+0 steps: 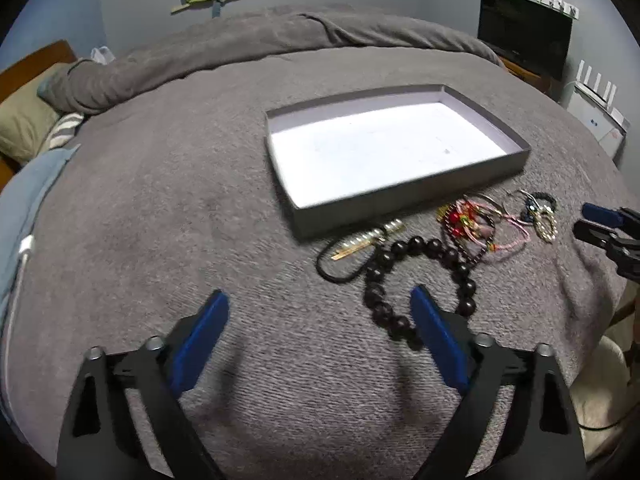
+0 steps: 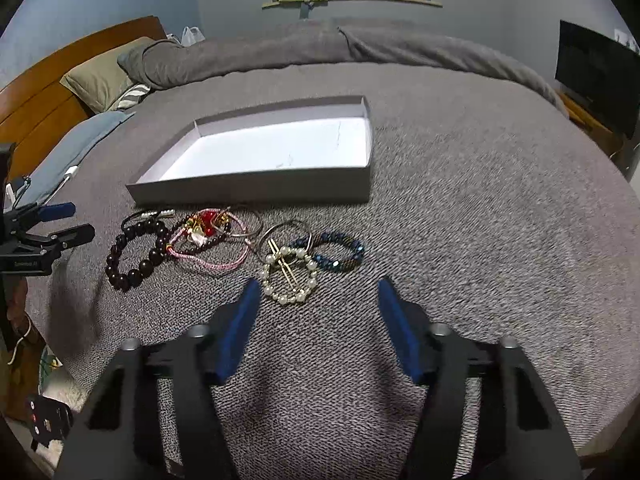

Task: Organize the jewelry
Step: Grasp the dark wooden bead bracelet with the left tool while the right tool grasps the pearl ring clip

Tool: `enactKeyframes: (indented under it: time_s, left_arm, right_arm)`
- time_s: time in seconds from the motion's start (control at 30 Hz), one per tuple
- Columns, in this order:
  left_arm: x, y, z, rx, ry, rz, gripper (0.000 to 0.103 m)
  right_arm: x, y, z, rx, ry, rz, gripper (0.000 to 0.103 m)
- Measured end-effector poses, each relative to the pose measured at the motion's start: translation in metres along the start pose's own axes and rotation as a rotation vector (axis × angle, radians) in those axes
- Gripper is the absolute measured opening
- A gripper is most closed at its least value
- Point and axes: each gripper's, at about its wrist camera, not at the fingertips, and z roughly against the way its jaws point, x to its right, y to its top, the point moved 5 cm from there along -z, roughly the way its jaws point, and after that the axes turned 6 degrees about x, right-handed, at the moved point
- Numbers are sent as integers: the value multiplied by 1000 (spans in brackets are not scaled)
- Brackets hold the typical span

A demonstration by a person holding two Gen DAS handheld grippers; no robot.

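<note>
The jewelry lies in a loose row on the grey blanket of the bed [image 2: 460, 184], just near of the empty grey box [image 2: 256, 190], whose long axis runs left to right, parallel to the row. None of the pieces is in the box yet, so the task appears to be at its start. The left tongs [image 1: 320, 312] stand open with nothing between the blue pads; the dark bead bracelet [image 1: 420, 280] lies just ahead and to the right of them, and the right pad overlaps its ring in the left wrist view, though contact cannot be confirmed. A black cord with a gold bar clasp [image 1: 360, 246] lies just far of that bracelet. The right tongs [image 2: 318, 292] are also open and empty; the pearl bracelet [image 2: 290, 276] lies directly ahead, just far of the fingertips and slightly left of centre, with the blue bead bracelet [image 2: 340, 254] touching it on the far right. Between the two groups sit the pink cord and red charm cluster [image 2: 208, 236] with thin metal bangles. Judgement: each hand is nearer to its own end of the row, the left to the dark beads, the right to the pearls. The coming move likely calls for a short forward and downward reach, then a lift over the near wall of the box. The overlapping rings may drag neighbours along.
</note>
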Motion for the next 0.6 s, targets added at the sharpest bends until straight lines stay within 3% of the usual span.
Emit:
enactKeyframes:
  time_s: [0.03, 0.2, 0.37, 0.47, 0.6]
  left_arm:
    - [2, -1, -2, -6, -9, 1, 77]
    - [11, -7, -5, -15, -33, -6, 68]
    - [22, -7, -6, -20, -93, 3, 68]
    - [28, -6, -11, -37, -87, -8, 68]
    - [45, -6, -11, -29, -124, -46, 68]
  right_arm:
    - [-1, -1, -3, -5, 16, -8, 47]
    - [-5, -2, -14, -17, 32, -23, 31]
    - [-7, -4, -21, -35, 33, -37, 31]
    - [-6, -5, -23, -43, 46, -64, 31]
    - [-7, -6, -23, -45, 39, -44, 41]
